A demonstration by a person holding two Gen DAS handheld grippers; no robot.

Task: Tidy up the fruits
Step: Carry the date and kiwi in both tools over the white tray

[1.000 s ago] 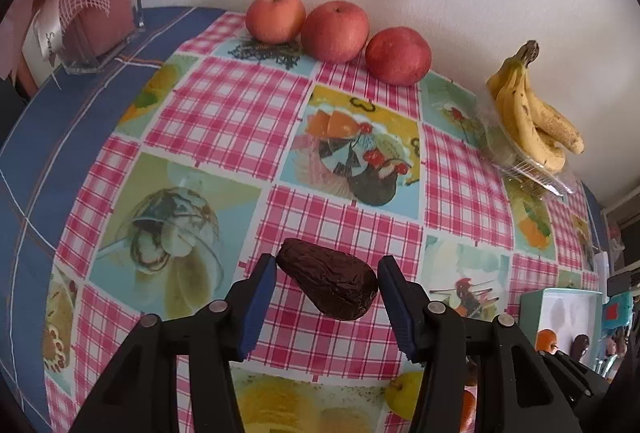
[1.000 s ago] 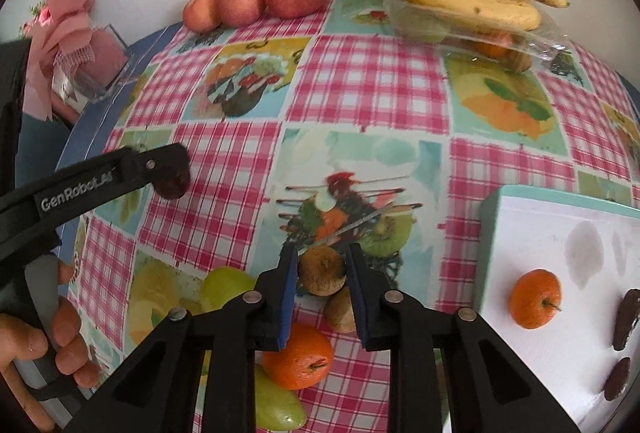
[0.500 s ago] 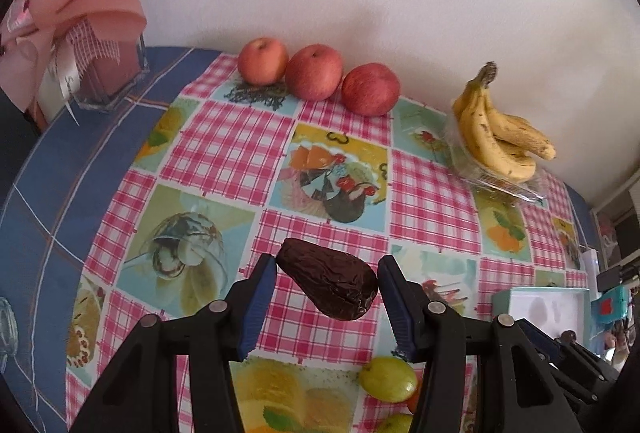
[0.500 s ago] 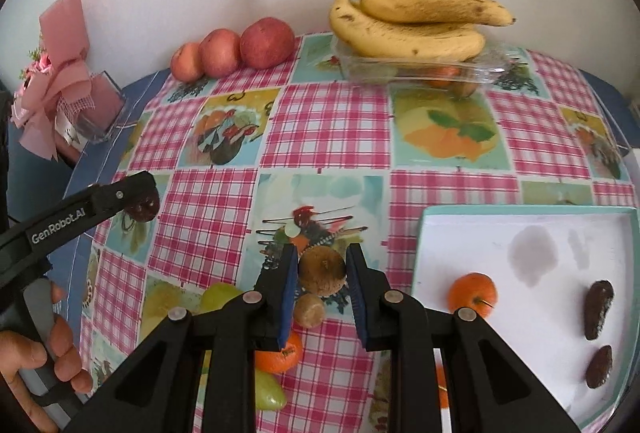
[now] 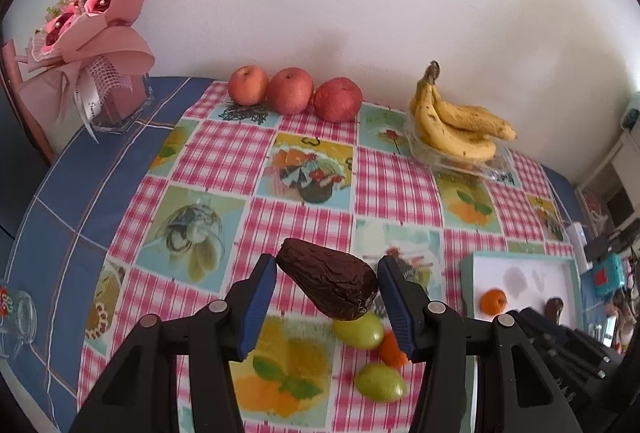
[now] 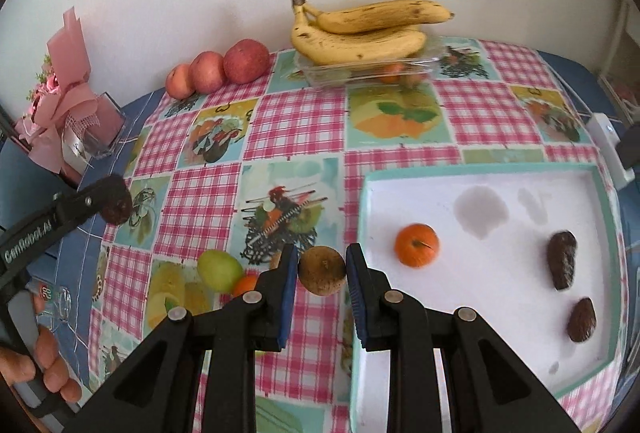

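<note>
My left gripper (image 5: 327,287) is shut on a dark wrinkled avocado (image 5: 330,283) and holds it high above the checked tablecloth. My right gripper (image 6: 322,273) is shut on a brown kiwi (image 6: 322,270), held in the air just left of the white tray (image 6: 592,365). The tray holds a tangerine (image 6: 416,245) and two dark avocados (image 6: 562,259). Green fruits (image 5: 359,329) and a tangerine (image 5: 391,349) lie on the cloth below the left gripper. The left gripper (image 6: 114,203) also shows in the right wrist view.
Three red apples (image 5: 290,91) line the back wall. A banana bunch (image 5: 454,123) rests on a clear plastic box. A pink bouquet (image 5: 86,33) in a glass vase stands at the back left. A glass (image 5: 18,317) stands at the left edge.
Both grippers have risen and pulled back with their fruit. The right gripper has moved right, so more of the white tray shows.
</note>
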